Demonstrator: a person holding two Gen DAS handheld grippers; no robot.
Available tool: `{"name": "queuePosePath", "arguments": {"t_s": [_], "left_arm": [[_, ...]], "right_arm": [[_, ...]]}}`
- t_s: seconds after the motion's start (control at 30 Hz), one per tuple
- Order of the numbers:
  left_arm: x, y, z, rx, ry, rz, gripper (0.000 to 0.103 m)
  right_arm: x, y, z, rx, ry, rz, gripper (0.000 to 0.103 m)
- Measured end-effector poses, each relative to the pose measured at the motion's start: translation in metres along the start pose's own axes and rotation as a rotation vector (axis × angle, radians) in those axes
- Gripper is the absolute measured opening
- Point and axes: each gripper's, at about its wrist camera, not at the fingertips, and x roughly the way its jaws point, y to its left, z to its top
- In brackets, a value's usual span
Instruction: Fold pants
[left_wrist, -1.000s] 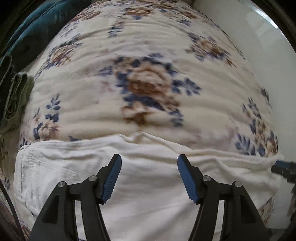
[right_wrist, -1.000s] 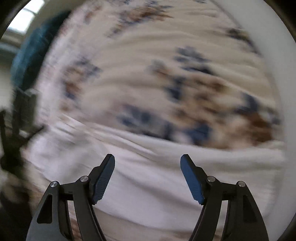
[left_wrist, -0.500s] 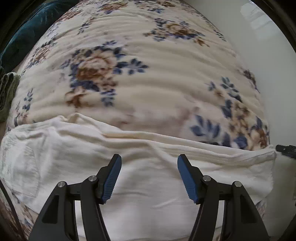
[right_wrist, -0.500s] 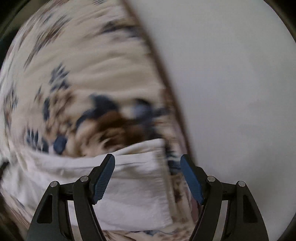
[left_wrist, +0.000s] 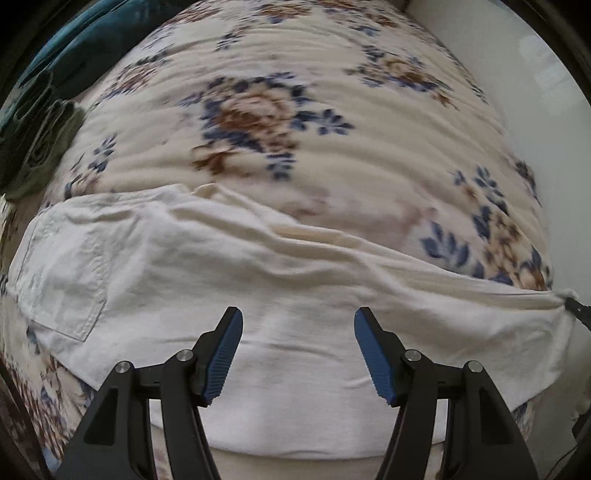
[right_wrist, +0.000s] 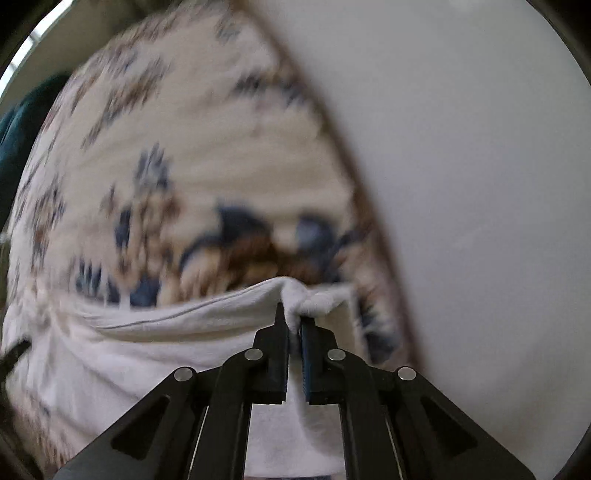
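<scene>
Pants (left_wrist: 280, 295), white and rumpled, lie stretched across a floral blanket (left_wrist: 280, 122), directly beneath and ahead of both tools. A back pocket (left_wrist: 62, 280) sits off to the left of the left gripper (left_wrist: 297, 354), whose blue-padded jaws stand spread above the cloth, nothing between them. The right gripper (right_wrist: 294, 325) has just closed, its jaws pressed together on a bunched corner of the pants' hem, which puckers up right at the fingertips. In the left wrist view its black tip shows at the far right end of the garment. Beyond the blanket's edge, right of the right gripper, runs a pale plain surface (right_wrist: 480, 166); dark teal fabric (left_wrist: 62, 55) lies far left.
</scene>
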Motion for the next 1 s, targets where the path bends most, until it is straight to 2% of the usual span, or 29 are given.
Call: {"name": "queuePosePath", "arguments": {"t_s": [0.03, 0.17, 0.2, 0.27, 0.3, 0.33, 0.4, 0.43, 0.47, 0.5, 0.53, 0.57, 0.6, 0.7, 0.77, 0.83, 0.9, 1.0], "left_arm": [[0.001, 0.001, 0.000, 0.002, 0.001, 0.005, 0.061], [0.005, 0.004, 0.002, 0.011, 0.001, 0.017, 0.061], [0.005, 0.005, 0.002, 0.017, -0.001, 0.018, 0.061], [0.003, 0.005, 0.000, 0.025, -0.004, 0.008, 0.061], [0.003, 0.004, -0.002, 0.030, -0.004, -0.003, 0.061], [0.004, 0.003, -0.005, 0.035, -0.001, -0.023, 0.065], [0.007, -0.002, -0.012, 0.049, 0.015, -0.052, 0.069], [0.011, -0.006, -0.018, 0.057, 0.030, -0.067, 0.071], [0.013, -0.008, -0.022, 0.066, 0.040, -0.064, 0.074], [0.016, -0.012, -0.025, 0.074, 0.052, -0.063, 0.087], [0.021, -0.017, -0.030, 0.088, 0.077, -0.084, 0.094], [0.023, -0.021, -0.032, 0.100, 0.085, -0.085, 0.095], [0.024, -0.026, -0.035, 0.115, 0.089, -0.073, 0.095], [0.026, -0.040, -0.040, 0.165, 0.096, -0.055, 0.095], [0.025, -0.049, -0.042, 0.184, 0.100, -0.048, 0.096], [0.024, -0.055, -0.042, 0.189, 0.110, -0.041, 0.096], [0.021, -0.058, -0.041, 0.190, 0.112, -0.041, 0.096], [0.017, -0.065, -0.040, 0.199, 0.104, -0.025, 0.096]], "right_arm": [[0.006, -0.002, 0.001, 0.017, 0.019, -0.004, 0.006], [0.053, -0.011, 0.005, 0.128, 0.193, 0.011, 0.011], [0.056, -0.011, 0.007, 0.135, 0.218, 0.025, 0.017], [0.042, -0.010, 0.005, 0.119, 0.199, 0.016, 0.022], [0.024, -0.008, 0.000, 0.110, 0.169, 0.011, 0.039], [0.009, -0.008, -0.006, 0.110, 0.140, 0.017, 0.061], [-0.025, -0.011, -0.034, 0.165, 0.065, 0.062, 0.085], [-0.032, -0.016, -0.045, 0.196, 0.057, 0.074, 0.089], [-0.037, -0.028, -0.065, 0.271, 0.067, 0.111, 0.089], [-0.034, -0.034, -0.079, 0.323, 0.076, 0.152, 0.089], [-0.029, -0.045, -0.100, 0.390, 0.086, 0.205, 0.089], [-0.018, -0.053, -0.116, 0.456, 0.099, 0.254, 0.089], [0.005, -0.052, -0.132, 0.544, 0.108, 0.340, 0.089], [0.050, -0.048, -0.163, 0.662, 0.097, 0.431, 0.089], [0.056, -0.045, -0.170, 0.668, 0.026, 0.447, 0.089], [0.056, -0.044, -0.173, 0.696, -0.052, 0.524, 0.089], [0.055, -0.046, -0.174, 0.726, -0.127, 0.666, 0.089], [0.067, -0.046, -0.171, 0.735, -0.098, 0.672, 0.089]]}}
